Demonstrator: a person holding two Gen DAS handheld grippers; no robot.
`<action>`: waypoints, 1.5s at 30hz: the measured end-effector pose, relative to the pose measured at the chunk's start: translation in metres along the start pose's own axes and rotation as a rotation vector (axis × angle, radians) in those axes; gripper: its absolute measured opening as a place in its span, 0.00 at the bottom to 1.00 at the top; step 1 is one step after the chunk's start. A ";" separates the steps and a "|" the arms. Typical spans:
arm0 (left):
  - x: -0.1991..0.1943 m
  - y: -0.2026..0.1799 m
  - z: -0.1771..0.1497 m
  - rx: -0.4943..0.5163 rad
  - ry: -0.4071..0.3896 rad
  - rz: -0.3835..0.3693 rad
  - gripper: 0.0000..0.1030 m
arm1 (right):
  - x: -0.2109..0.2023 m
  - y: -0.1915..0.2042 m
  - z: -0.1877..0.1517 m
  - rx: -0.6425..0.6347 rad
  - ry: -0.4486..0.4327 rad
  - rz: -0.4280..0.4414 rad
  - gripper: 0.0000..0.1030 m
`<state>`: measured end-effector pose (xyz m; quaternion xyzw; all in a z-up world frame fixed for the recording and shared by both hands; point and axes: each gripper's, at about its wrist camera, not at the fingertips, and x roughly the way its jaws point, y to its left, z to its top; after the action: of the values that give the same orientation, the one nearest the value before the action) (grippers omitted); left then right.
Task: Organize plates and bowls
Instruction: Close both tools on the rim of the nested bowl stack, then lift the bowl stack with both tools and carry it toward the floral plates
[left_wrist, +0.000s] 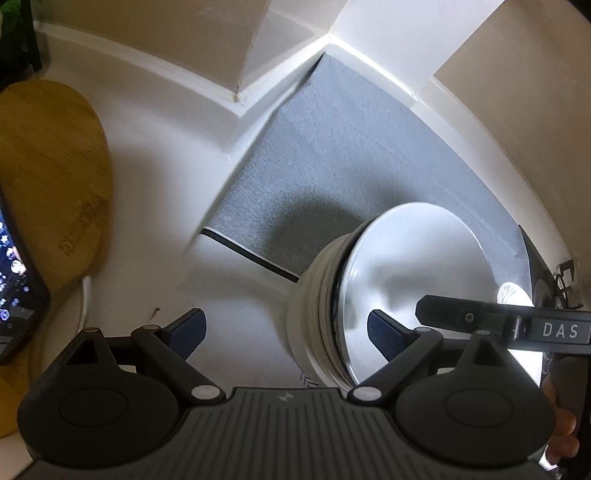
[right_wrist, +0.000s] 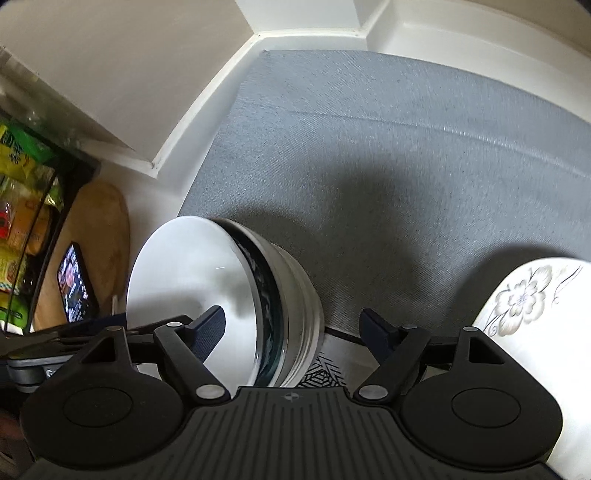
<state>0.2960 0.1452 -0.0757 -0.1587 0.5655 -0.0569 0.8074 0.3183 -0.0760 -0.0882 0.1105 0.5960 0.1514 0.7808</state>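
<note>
With both the left hand-held gripper (left_wrist: 286, 334) and right hand-held gripper (right_wrist: 291, 328) wide and empty, the nested bowls (right_wrist: 236, 299) could be knocked off the grey mat (right_wrist: 388, 147).

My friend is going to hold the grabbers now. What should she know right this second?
Left gripper: jaws open, empty, next to the bowl stack.
Right gripper: jaws open, nothing held, hanging over the bowl stack's rim.
Stack of white bowls: nested together at the near edge of the gray mat.
Floral plate: sits alone on the mat, to the right of the bowls.
Done: bowls look stacked.
Left: probably the floral plate to place; I can't see any other dishes.
</note>
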 end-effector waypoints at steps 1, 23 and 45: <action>0.002 0.000 0.000 0.000 0.007 -0.002 0.94 | 0.001 -0.002 -0.001 0.006 -0.002 0.005 0.80; 0.022 -0.006 -0.006 -0.070 -0.035 -0.060 1.00 | 0.030 -0.027 0.010 0.152 0.001 0.083 0.83; 0.021 -0.009 -0.017 -0.072 -0.023 -0.182 1.00 | 0.047 -0.020 0.017 0.087 0.074 0.163 0.90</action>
<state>0.2879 0.1275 -0.0967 -0.2388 0.5410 -0.1078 0.7992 0.3477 -0.0770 -0.1325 0.1867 0.6194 0.1927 0.7378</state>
